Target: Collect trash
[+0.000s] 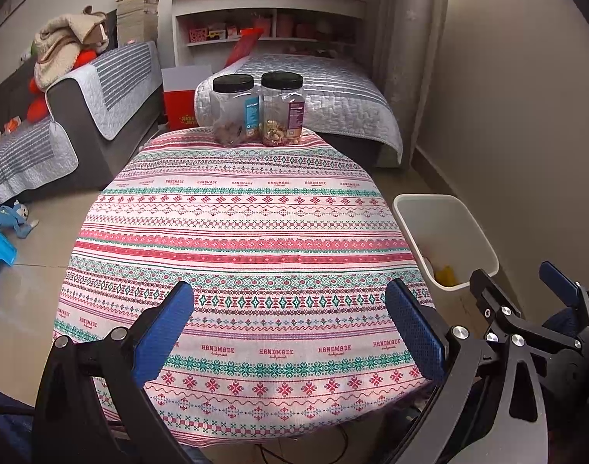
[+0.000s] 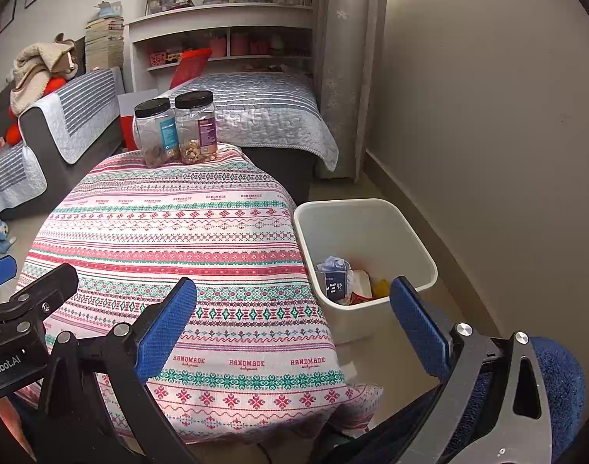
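The left claw (image 1: pixel 289 330) hung above the near end of the table (image 1: pixel 236 232), its blue pads spread wide with nothing between them; the right claw (image 2: pixel 293 323) was likewise wide apart and empty, poised over the table's right edge, one finger above the cloth and the other near the bin's (image 2: pixel 422 255) rim; in the left wrist view the right claw (image 1: pixel 516 284) showed at the lower right, beside the bin (image 1: pixel 484 239). The patterned red, green and white cloth covered the table, bare apart from two clear jars at the far end; the jar with the blue label (image 1: pixel 234 110) stood just beside the jar with the purple label (image 1: pixel 282 108), both upright with black lids, each holding a shallow layer of nuts or snacks. The white bin stood on the floor right next to the table's right side; the trash (image 2: pixel 350 280) lay at its bottom: crumpled paper, a dark packet, a pale box and something yellow. Beyond the table stood a bed (image 1: pixel 325 89) with a grey quilt.
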`<state>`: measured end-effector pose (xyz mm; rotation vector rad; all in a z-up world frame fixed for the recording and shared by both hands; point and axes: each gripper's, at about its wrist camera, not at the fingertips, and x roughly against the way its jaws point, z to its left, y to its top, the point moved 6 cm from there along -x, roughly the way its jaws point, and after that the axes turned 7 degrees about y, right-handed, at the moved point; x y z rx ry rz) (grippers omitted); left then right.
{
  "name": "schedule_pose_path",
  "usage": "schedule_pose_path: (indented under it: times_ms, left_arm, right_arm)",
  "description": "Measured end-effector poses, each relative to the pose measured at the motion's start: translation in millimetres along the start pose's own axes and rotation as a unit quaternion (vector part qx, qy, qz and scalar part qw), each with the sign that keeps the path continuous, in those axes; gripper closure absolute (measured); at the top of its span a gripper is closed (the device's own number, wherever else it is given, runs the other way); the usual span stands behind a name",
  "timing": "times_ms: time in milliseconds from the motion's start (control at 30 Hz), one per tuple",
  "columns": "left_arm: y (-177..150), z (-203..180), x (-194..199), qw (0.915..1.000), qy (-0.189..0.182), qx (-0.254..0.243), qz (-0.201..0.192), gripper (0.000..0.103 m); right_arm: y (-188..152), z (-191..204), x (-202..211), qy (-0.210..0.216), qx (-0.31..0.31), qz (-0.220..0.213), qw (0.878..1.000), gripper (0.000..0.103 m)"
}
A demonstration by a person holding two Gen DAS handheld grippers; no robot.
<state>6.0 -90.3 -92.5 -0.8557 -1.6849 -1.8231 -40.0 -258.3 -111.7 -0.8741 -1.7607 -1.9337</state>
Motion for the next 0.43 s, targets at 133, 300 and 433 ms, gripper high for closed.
schedule_pose_path:
  times_ms: [133,300,433]
  left_arm:
    - [0.2,0.0,-0.1,1.0000,0.001,0.000,-0.001,0.007]
    - [0.2,-0.4,-0.1,1.0000,0.001,0.000,0.000,0.007]
    - [0.1,-0.9,0.5,1.0000,0.003,-0.001,-0.001,0.007]
  right_arm:
    - [-0.1,-0.4,0.1,0.001,-0.001,0.001,1.000,0.007]
    - [0.1,-0.5,0.5,0.001,0.000,0.001,1.000,0.007]
    - [0.1,-0.5,0.4,0.001,0.000,0.001,1.000,0.007]
